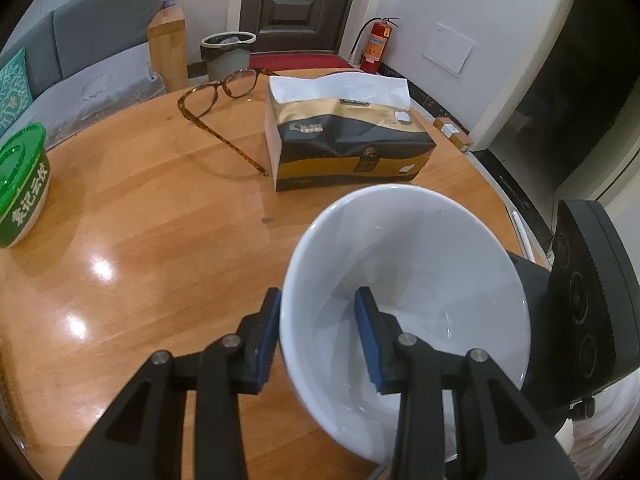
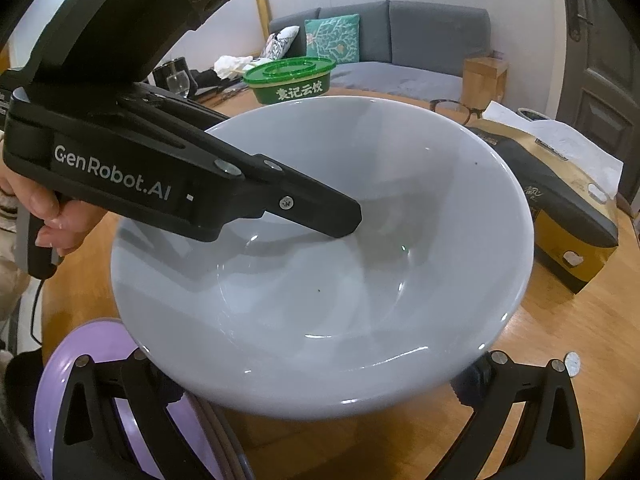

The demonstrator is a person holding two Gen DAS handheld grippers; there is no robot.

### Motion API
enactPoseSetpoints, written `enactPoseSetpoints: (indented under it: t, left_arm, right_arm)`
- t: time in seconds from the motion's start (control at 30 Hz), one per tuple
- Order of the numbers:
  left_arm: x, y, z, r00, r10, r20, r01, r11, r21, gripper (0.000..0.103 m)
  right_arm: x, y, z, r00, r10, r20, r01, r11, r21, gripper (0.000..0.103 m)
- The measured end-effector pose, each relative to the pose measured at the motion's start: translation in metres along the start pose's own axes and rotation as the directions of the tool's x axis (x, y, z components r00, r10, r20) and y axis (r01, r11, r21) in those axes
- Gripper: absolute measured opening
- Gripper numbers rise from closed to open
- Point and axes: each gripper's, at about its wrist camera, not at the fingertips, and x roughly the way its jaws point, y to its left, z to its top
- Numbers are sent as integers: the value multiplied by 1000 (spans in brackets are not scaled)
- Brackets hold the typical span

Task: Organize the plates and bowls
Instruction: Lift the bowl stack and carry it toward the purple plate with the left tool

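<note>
Since the job is sorting plates and bowls, the desk [image 1: 140, 208] is the staging surface, round wood with clutter pushed to its far side. Working zone is the near edge.

White bowl [image 1: 404, 280] is the biggest piece in play: tilted, lifted off the desk near its right edge. Left tool [image 1: 320, 332] pinches the bowl wall, one blue pad [image 1: 370, 336] inside, the other outside, clamped on the rim. A rim pinch makes sense for a deep bowl; there is no other purchase.

Tissue box [image 1: 344, 140] sits beyond the bowl toward the far edge, not touching it. It limits how far forward the bowl can swing.

Purple plate [image 2: 100, 360] lies below the bowl at the near-left in the right wrist view, with edges of more ware under it. Likely the stack target, a guess.

Right tool [image 2: 316, 392] has fingers spread wide, straddling under the bowl's near rim, gripping nothing. Probably ready to steady it.

Green-lidded tub [image 1: 20, 184] sits at the left edge, glasses [image 1: 220, 96] at the far edge, a coin [image 2: 572, 364] near the right tool. All out of the path.
</note>
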Motion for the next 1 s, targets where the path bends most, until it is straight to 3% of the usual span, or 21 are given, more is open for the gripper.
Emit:
enactPoseSetpoints:
  t: [0.6,1.0]
  left_arm:
    - [-26,-14,1,999,-19,42,18,1000,20,34]
    - [-64,-29,-6,996,-23,88,20,999,39,34]
  right_arm:
    - [-31,11,-2,998,-40,40,41,999,-23,100]
    - [-63,38,1,994,-77,82,80,996,-32,100]
